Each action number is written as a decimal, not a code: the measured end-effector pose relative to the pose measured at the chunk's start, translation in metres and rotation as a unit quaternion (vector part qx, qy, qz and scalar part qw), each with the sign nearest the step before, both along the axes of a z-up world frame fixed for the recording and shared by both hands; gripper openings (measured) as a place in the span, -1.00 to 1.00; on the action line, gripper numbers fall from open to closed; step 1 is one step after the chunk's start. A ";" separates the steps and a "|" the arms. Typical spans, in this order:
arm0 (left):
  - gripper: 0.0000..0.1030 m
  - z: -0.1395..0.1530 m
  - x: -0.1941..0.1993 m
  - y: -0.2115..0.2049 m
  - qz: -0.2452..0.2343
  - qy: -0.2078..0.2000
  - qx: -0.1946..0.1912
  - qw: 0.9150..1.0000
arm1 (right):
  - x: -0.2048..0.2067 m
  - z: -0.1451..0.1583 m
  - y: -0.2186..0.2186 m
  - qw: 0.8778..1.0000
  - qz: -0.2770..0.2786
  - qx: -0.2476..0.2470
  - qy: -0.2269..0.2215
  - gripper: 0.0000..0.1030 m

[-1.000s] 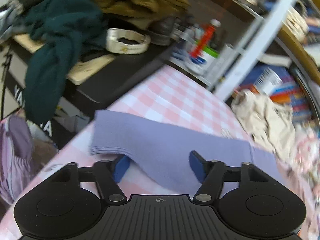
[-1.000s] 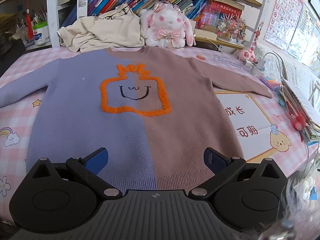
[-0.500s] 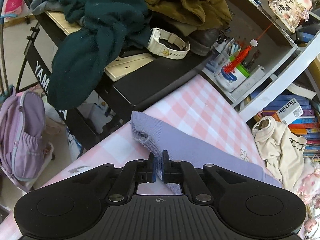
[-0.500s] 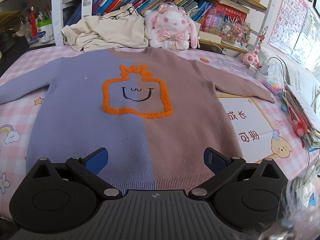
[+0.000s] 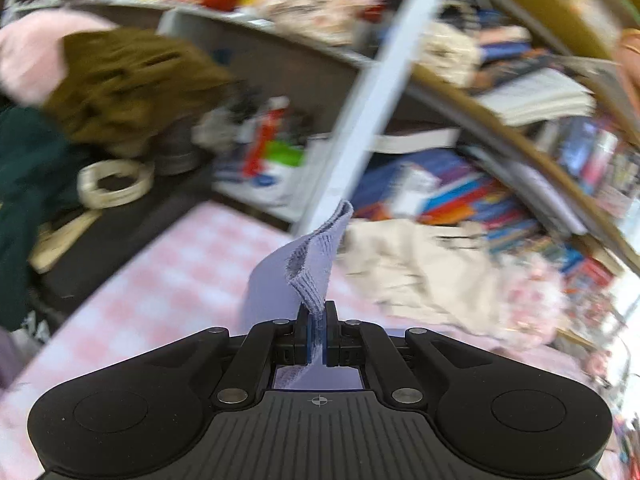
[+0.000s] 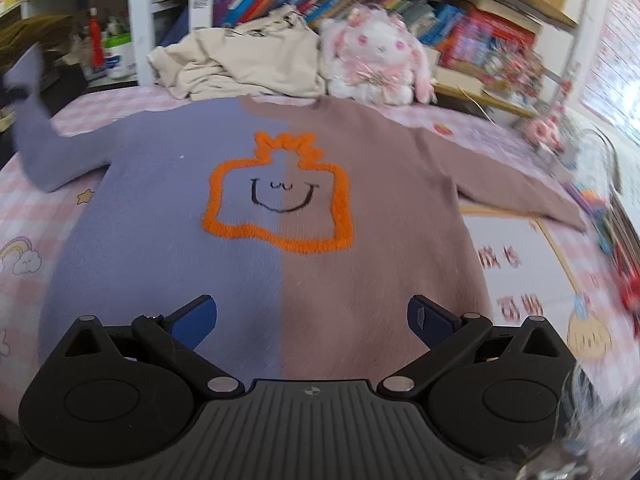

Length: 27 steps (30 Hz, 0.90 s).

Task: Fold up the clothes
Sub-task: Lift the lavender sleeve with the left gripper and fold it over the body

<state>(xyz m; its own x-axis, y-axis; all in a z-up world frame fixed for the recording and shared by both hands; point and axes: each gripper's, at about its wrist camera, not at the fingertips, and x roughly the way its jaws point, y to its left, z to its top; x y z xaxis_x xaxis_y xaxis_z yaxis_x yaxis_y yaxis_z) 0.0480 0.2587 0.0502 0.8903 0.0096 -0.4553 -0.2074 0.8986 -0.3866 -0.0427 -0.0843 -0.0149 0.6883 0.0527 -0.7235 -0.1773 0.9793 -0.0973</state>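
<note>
While the sweater (image 6: 276,216) lies flat, front up, on the pink checked cloth (image 6: 24,216), its lilac sleeve (image 5: 304,272) is off the surface: the left gripper (image 5: 318,334) has its two blue pads pressed together on the ribbed cuff, which stands up above the fingertips and curls over to the right. In the left wrist view that gripper points up and away toward the shelves (image 5: 472,104), well above the cloth, and everything behind it is smeared by blur. From the right wrist view the same sleeve rises at the far left edge, bending upward from the shoulder, with a dark shape at its top that is too blurred to make out.

The right gripper (image 6: 312,320) hangs over the near hem, level, pointing along the sweater toward the collar. Its fingers (image 6: 196,318) are spread wide, one over the lilac half and one over the brown half; whether they touch the knit I cannot tell. An orange outline with a smile sits at mid-chest. The brown sleeve (image 6: 520,192) lies stretched out to the right, flat on the cloth. Beyond the collar, at the far edge, a cream garment (image 6: 240,64) is heaped on the left and a plush rabbit (image 6: 376,60) sits just right of it.
</note>
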 end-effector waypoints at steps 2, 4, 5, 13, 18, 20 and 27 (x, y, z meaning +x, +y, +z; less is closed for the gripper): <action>-0.95 0.008 0.010 -0.026 -0.012 -0.005 0.000 1.000 | 0.006 0.002 -0.012 1.000 0.015 0.004 -0.001 1.00; -0.95 0.014 0.020 -0.049 -0.022 -0.008 0.003 1.000 | 0.014 0.003 -0.026 0.999 0.030 0.011 -0.002 1.00; -0.95 0.018 0.026 -0.061 -0.025 -0.011 0.009 1.000 | 0.018 0.002 -0.033 0.999 0.037 0.015 0.000 1.00; -0.95 0.031 0.074 -0.139 -0.029 -0.018 0.018 0.999 | 0.038 0.001 -0.077 0.992 0.119 0.036 0.013 1.00; -0.95 0.033 0.091 -0.179 -0.030 -0.017 0.028 0.999 | 0.046 0.000 -0.098 0.987 0.157 0.037 0.015 1.00; -0.95 0.030 0.097 -0.193 -0.030 -0.013 0.030 0.999 | 0.051 -0.001 -0.108 0.986 0.163 0.039 0.018 1.00; -0.95 0.016 0.107 -0.228 -0.033 0.006 0.038 0.999 | 0.060 -0.004 -0.131 0.983 0.178 0.040 0.032 1.00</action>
